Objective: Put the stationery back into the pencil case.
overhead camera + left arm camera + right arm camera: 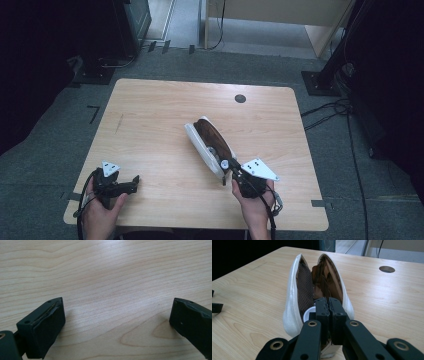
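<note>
Near the table's (150, 100) front edge, right gripper (231, 167) clamped on open pouch (210, 140); left gripper (134, 182) agape.

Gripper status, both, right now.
Left gripper: open, empty, over the wooden table.
Right gripper: jaws closed at the open white, brown-lined zip pouch; what they pinch cannot be told.

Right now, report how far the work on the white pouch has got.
Done: the white pouch lies open on the table, brown lining showing. In hand: the right gripper, jaws together, sits at the pouch's near end; what it pinches is unclear. Left: the left gripper, open over bare wood, hasn't joined in.
</note>
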Tool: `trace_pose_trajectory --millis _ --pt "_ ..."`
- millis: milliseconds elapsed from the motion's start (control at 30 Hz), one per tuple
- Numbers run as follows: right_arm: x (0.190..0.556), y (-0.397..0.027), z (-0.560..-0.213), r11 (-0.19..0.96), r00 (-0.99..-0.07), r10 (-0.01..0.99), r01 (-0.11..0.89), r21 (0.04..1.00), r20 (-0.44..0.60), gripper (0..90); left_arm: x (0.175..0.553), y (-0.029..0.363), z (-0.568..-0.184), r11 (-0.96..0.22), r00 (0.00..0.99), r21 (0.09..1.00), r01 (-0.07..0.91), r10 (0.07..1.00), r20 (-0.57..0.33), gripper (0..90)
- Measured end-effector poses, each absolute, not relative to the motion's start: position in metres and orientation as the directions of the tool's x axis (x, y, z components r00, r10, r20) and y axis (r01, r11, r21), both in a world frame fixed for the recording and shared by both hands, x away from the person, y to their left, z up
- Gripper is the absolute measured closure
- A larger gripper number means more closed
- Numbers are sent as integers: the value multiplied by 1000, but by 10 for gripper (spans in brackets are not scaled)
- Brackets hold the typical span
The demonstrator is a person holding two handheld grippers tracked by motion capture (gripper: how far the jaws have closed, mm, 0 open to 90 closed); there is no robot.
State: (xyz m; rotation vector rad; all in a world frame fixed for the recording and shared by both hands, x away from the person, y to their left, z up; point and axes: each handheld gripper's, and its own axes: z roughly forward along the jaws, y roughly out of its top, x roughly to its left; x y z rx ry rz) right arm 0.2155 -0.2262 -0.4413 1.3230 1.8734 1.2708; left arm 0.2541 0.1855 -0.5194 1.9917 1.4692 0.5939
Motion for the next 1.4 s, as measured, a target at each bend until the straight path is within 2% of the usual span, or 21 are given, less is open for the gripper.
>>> trace_pose_trajectory --millis 333,733,1000,1167,1300,1333,1367,1400 --pt "232 -215 -439 131 -400 914 448 884 67 873 254 185 -519 -218 292 686 694 957 9 5" --pt "284 -188 -441 193 -425 904 477 858 33 872 254 185 -519 -218 291 686 694 957 9 5" --pt "282 -192 -421 148 -414 910 402 904 36 818 254 186 -519 -220 292 686 693 956 12 4" --pt "271 -205 -416 124 -420 906 374 919 49 724 254 186 -519 -220 292 684 695 956 10 4" --pt "263 -217 -414 101 -424 903 363 926 67 545 254 185 -519 -217 290 686 695 957 9 4" --pt "259 -226 -412 78 -424 902 354 932 85 454 254 185 -519 -218 291 686 694 957 10 5" --pt "259 -226 -412 78 -424 902 354 932 85 454 254 185 -519 -218 291 686 694 957 9 5" --pt "257 -231 -411 68 -424 901 354 933 95 412 254 185 -519 -218 291 686 694 957 10 5"
